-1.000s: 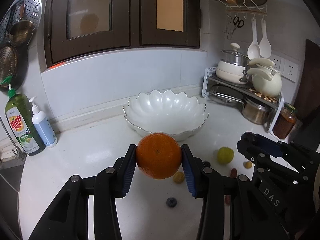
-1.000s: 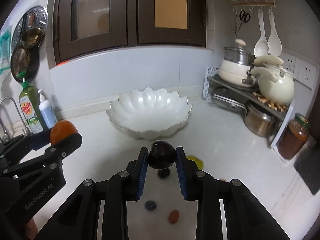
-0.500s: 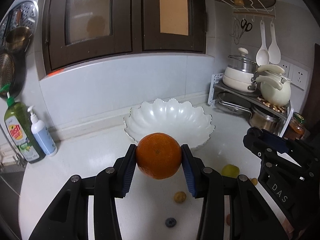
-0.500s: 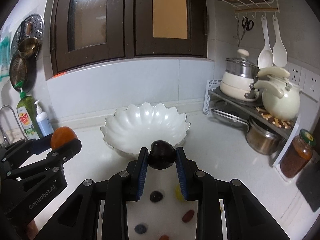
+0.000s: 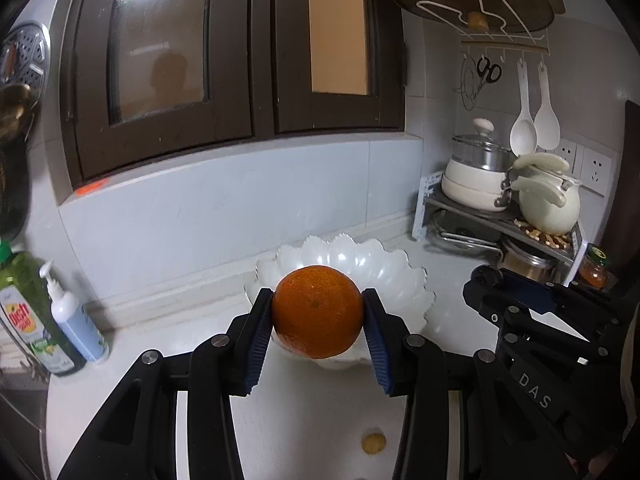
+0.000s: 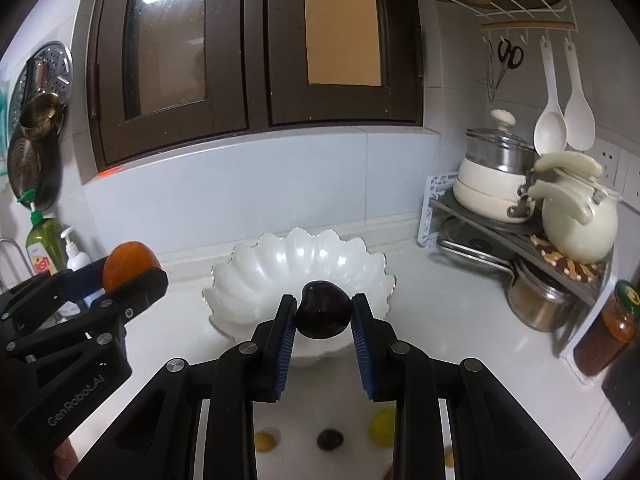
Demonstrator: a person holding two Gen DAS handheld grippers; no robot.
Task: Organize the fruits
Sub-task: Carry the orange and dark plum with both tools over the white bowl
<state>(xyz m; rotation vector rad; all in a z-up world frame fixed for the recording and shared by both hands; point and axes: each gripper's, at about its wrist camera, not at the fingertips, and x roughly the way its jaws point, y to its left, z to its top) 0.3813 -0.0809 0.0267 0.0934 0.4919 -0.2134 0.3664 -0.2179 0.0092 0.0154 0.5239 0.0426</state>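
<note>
White counter (image 6: 448,320), scalloped white bowl (image 6: 256,276), soap bottles (image 5: 76,320), loose small fruits (image 6: 382,432)

orange (image 5: 318,312) hides the bowl's (image 5: 396,276) middle (near rim too).

Both grippers clamped, raised above counter

Left gripper (image 5: 318,330): black linkage arms, blue ribbed pads (image 5: 260,336) pressed against both sides of an orange (image 5: 318,312). Right gripper (image 6: 323,334): narrower set, pads bearing on a dark plum (image 6: 323,315). Both point forward and slightly downward, side by side.
</note>
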